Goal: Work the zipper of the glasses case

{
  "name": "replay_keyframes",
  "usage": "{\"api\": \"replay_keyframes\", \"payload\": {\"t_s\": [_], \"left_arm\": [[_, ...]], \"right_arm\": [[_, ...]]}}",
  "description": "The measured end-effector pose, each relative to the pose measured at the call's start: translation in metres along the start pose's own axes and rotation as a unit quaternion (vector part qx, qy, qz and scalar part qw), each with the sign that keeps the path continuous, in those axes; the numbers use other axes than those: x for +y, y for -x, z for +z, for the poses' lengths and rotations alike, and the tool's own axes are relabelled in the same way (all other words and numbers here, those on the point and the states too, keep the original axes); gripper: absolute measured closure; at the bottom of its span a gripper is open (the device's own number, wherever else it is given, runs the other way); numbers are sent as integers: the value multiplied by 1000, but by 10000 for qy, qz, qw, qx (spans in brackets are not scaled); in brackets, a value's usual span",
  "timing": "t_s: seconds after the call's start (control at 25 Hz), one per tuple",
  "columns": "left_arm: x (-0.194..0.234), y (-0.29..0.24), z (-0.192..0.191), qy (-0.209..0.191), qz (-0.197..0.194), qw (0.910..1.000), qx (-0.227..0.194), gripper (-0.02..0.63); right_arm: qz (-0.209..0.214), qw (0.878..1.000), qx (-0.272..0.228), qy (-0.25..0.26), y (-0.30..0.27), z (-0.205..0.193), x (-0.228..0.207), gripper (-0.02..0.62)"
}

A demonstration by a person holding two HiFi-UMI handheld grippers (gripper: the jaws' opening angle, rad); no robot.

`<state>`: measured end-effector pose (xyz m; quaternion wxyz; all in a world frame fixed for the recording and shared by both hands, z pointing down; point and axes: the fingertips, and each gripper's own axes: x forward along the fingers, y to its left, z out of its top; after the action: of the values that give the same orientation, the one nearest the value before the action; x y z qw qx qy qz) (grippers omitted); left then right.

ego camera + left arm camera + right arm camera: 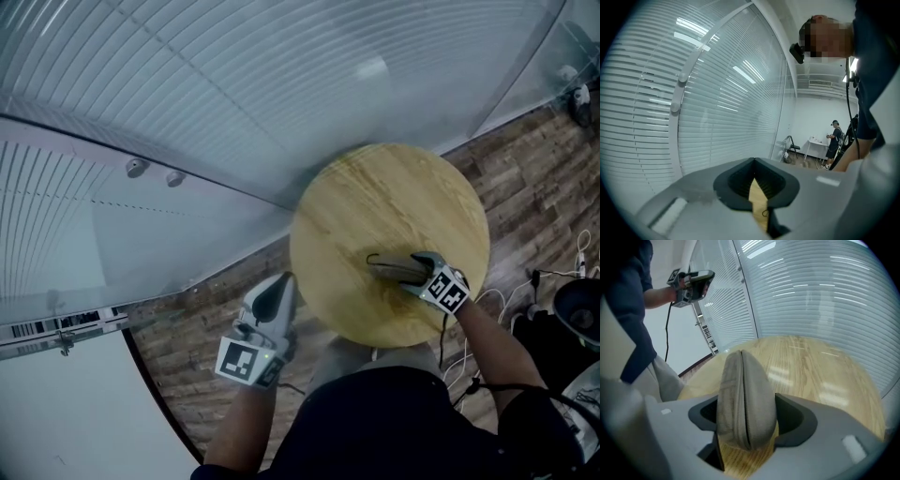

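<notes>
Pinching the grey glasses case (745, 394) from both sides, the R claw (748, 423) has its jaws set vs. the case's flanks, w/ the zip seam (743, 380) running up the middle, facing the camera. The case sits on the round wooden counter (394, 197), on the half nearer the person. L claw (278, 289) is pressed together w/ nothing in it, held off the counter's left edge above the plank floor (202, 328), well apart from the case.
</notes>
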<state>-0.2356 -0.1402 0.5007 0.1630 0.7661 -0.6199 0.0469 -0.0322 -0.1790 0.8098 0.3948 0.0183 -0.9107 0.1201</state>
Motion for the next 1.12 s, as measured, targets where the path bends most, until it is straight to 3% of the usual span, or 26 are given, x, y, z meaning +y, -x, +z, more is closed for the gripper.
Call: {"api": "replay_keyframes", "payload": {"t_s": [0.2, 0.52, 0.72, 0.84, 1.04, 1.12], "left_arm": [[-2, 5, -2, -48, 29, 10000, 59, 605], [7, 3, -10, 15, -45, 9998, 181, 606], [-2, 2, -14, 34, -367, 9993, 32, 604], [-6, -3, -21, 186, -520, 9982, 218, 598], [-38, -17, -25, 482, -1135, 9920, 283, 513], [-49, -25, -26, 637, -1397, 9878, 269, 406]], "right_arm": [[-169, 9996, -47, -202, -9, 0, 1, 288], [-263, 9938, -795, -727, 5, 22, 11, 305], [-229, 9772, -1582, -1395, 33, 43, 15, 307], [-307, 9652, -2032, -1619, 63, 72, 15, 307], [-512, 9543, -2588, -1403, 130, 129, 23, 305], [-526, 9444, -2927, -1405, 158, 156, 26, 305]]}}
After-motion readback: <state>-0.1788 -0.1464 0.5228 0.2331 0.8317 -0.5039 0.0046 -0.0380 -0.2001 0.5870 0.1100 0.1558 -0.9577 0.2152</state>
